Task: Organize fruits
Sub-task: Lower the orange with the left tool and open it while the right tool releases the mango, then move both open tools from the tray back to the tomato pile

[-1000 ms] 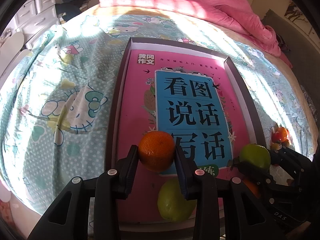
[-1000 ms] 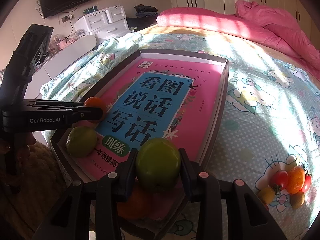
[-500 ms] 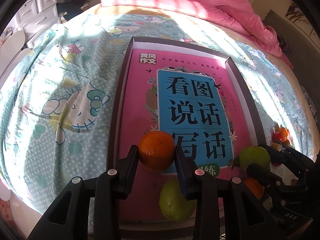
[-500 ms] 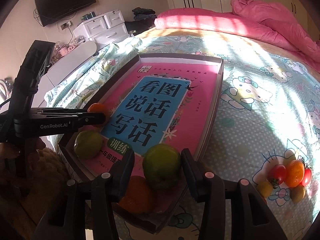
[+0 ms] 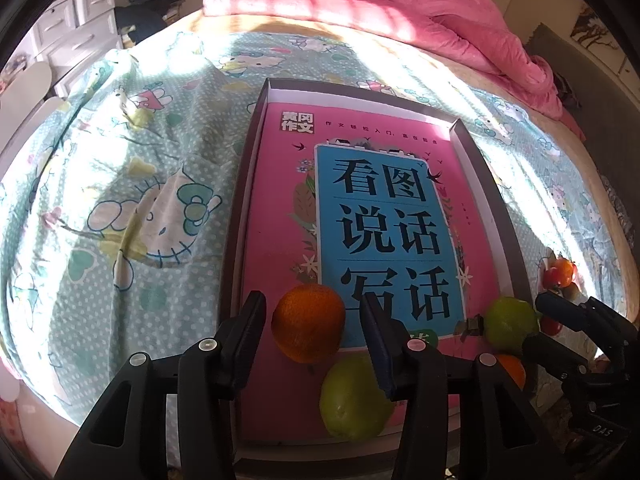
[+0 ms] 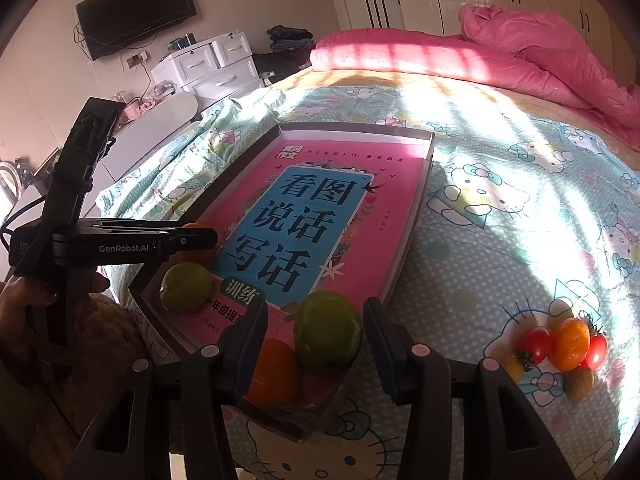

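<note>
A shallow dark-rimmed tray point(image 5: 236, 240) point(image 6: 416, 220) lies on the bed with a pink and blue book flat inside it. My left gripper point(image 5: 312, 303) is open around an orange point(image 5: 308, 328) that rests on the book, with a gap on each side. A green fruit point(image 5: 354, 398) point(image 6: 186, 288) lies just behind it near the tray's front rim. My right gripper point(image 6: 316, 307) is open around a second green fruit point(image 6: 328, 332) point(image 5: 510, 322) at the tray's near right corner. Another orange point(image 6: 276, 372) sits beside that fruit.
A small pile of tomatoes and other little fruits point(image 6: 560, 344) point(image 5: 558, 276) lies on the patterned sheet right of the tray. A pink quilt point(image 6: 540, 48) is bunched at the far side of the bed. White drawers point(image 6: 208, 68) stand to the left. A hand point(image 6: 24, 296) holds the left gripper.
Both grippers were shut on their fruits a second ago. The right one opened first, then the left; the orange and the green fruit now rest on the tray.
</note>
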Demonstrator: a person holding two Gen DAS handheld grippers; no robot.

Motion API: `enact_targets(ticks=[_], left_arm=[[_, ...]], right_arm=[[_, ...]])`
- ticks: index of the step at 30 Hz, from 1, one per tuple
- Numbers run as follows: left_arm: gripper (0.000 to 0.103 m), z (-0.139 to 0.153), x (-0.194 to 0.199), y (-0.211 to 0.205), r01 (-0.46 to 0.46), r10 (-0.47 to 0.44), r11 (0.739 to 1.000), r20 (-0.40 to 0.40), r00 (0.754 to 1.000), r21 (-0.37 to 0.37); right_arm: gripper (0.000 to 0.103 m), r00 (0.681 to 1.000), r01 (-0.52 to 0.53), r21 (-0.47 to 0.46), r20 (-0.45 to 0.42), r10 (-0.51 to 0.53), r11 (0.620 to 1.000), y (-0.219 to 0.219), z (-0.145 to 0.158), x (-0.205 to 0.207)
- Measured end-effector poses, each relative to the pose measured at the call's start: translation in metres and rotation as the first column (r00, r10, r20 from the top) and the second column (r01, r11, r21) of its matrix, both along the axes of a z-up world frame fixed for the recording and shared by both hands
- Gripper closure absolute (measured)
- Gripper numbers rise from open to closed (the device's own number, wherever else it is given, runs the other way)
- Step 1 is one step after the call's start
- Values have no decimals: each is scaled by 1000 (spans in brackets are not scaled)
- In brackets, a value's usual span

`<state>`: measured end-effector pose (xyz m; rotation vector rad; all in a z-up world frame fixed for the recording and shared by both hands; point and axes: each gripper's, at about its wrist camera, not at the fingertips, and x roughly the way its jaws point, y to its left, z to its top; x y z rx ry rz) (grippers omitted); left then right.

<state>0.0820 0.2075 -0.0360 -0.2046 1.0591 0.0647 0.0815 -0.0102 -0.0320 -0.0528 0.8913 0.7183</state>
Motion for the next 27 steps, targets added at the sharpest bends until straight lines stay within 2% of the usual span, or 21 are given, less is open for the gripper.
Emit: enact_targets(ticks=[4,11,16,21,27], left_arm=[[51,3,-1,1,-6,6,1000,17,1000,-4],[37,11,-3,1,-15,15,1000,60,998,5],[33,15,-4,-4,-2,1,1000,74,997,5],[25,27,-8,-15,15,-15,1000,111,994,8],[24,36,-11,-28,23,-23,1000,126,992,1]], right_arm=[[53,1000,-2,-5,17,2,1000,-2,2,-2],[48,998,-12,-31,54,14,999,-2,4,-6],[43,996,-12,-41,84,15,999,-3,7,-9],[41,995,-10,-32,101,13,999,-7,12,-9],[38,993,1,-7,121,0,1000,-16,19,-10]])
